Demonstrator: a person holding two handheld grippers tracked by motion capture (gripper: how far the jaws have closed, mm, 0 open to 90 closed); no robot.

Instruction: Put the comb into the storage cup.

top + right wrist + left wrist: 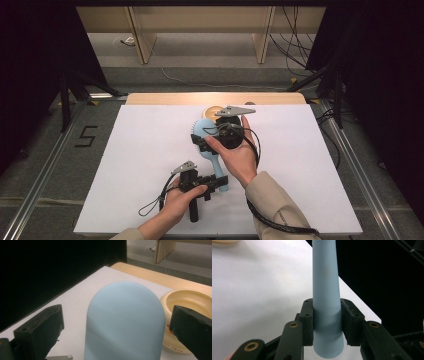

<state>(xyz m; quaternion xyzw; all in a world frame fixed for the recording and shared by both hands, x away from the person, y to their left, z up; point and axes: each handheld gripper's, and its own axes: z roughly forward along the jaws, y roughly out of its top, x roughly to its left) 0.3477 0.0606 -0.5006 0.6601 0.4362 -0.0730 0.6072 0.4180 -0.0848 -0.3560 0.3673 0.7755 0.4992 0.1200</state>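
A light blue hairbrush (204, 128) lies on the white table top (145, 150), its handle (218, 168) pointing toward the person. My left gripper (220, 181) is shut on the handle's end; in the left gripper view both pads (308, 317) press the blue handle (325, 277). My right gripper (203, 141) comes over the brush head from the right. In the right gripper view its jaws (118, 315) stand wide on either side of the rounded blue head (125, 337), with a gap at each pad (47, 325).
A cream bowl (213, 111) (190, 300) sits just beyond the brush head, near the table's wooden far edge (215, 98). White surface spreads to the left and right of the hands. Cables trail from both grippers.
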